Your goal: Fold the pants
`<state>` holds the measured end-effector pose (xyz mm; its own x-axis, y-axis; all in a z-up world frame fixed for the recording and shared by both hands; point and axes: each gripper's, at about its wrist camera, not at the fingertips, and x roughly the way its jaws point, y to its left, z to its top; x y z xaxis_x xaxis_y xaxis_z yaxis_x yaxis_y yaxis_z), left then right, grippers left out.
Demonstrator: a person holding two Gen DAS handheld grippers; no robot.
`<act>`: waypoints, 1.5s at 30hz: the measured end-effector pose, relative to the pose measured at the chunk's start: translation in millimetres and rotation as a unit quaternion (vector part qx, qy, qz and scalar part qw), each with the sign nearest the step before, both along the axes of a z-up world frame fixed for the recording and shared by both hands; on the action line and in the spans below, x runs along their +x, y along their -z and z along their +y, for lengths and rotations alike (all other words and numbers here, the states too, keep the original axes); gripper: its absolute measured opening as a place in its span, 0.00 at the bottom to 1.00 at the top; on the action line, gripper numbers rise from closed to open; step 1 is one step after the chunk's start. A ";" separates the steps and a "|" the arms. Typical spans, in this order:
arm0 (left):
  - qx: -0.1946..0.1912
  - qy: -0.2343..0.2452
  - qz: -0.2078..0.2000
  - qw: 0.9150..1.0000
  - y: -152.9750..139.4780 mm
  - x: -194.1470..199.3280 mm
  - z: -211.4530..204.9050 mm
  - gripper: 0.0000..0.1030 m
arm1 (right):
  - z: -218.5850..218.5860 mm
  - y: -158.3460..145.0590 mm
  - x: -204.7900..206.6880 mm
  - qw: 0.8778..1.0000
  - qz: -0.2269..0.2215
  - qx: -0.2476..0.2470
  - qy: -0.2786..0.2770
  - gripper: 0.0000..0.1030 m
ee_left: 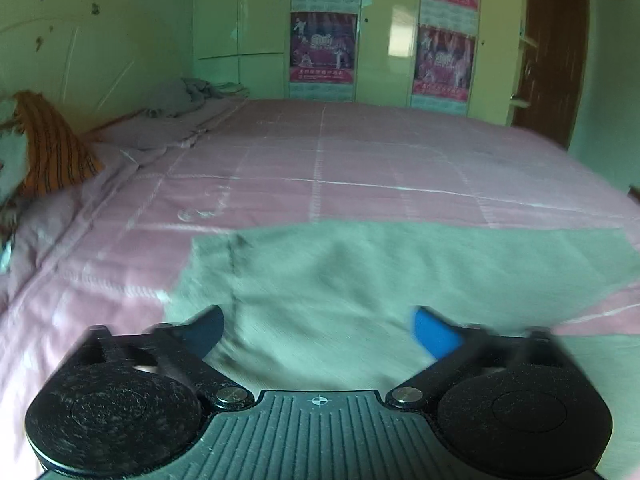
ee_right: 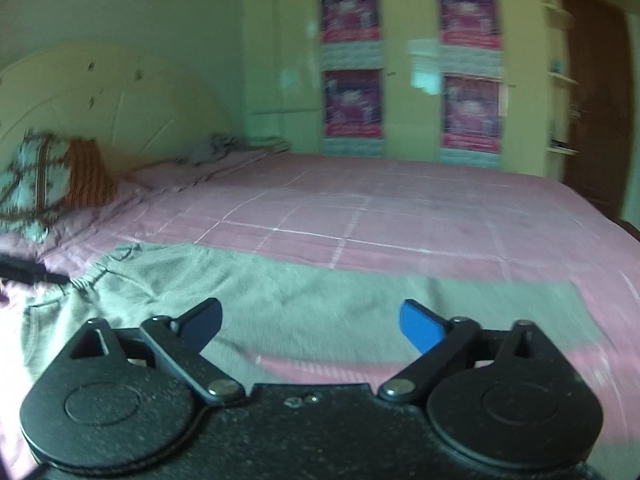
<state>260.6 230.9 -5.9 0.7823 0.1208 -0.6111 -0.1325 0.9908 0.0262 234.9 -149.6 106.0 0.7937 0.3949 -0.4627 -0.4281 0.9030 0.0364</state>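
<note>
Here grey pants lie flat on the pink bed; both tools gape, empty.

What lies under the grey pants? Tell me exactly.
The grey pants lie spread flat on the pink checked bedspread, which shows on every side of them. The sheet directly beneath is covered, so anything under the cloth cannot be seen.

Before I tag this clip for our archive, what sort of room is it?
Most likely a home bedroom: a wide bed under a pink checked cover, pillows against a headboard, and a tall wardrobe behind. Grey pants lie spread on the bed.
</note>
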 end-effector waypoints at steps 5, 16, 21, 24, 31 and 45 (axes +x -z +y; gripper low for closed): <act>0.029 -0.013 0.038 0.999 24.2 69.4 60.2 0.65 | 50.7 18.4 93.0 0.996 0.017 -0.047 -0.077 0.53; 0.005 0.076 0.110 0.991 83.3 183.4 137.7 0.83 | 113.5 84.3 233.3 0.972 0.082 -0.128 -0.179 0.61; -0.054 0.112 0.127 0.984 102.4 204.5 154.0 0.85 | 124.6 108.1 264.0 0.955 0.129 -0.157 -0.215 0.59; -0.052 0.130 0.129 0.982 104.6 204.4 153.1 0.80 | 125.2 110.5 271.9 0.948 0.146 -0.159 -0.235 0.60; -0.053 0.151 0.126 0.979 94.9 201.8 136.3 0.19 | 132.7 102.3 272.3 0.933 0.178 -0.173 -0.260 0.04; -0.009 0.193 -0.035 0.981 -13.4 10.7 113.1 0.18 | 81.1 -24.2 66.0 0.940 -0.056 -0.218 -0.255 0.04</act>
<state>271.3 344.0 7.5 0.8075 -0.2025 -0.5540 0.2508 0.9680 0.0117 300.9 -68.5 130.2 0.6061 0.5290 -0.5940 -0.7884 0.4985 -0.3605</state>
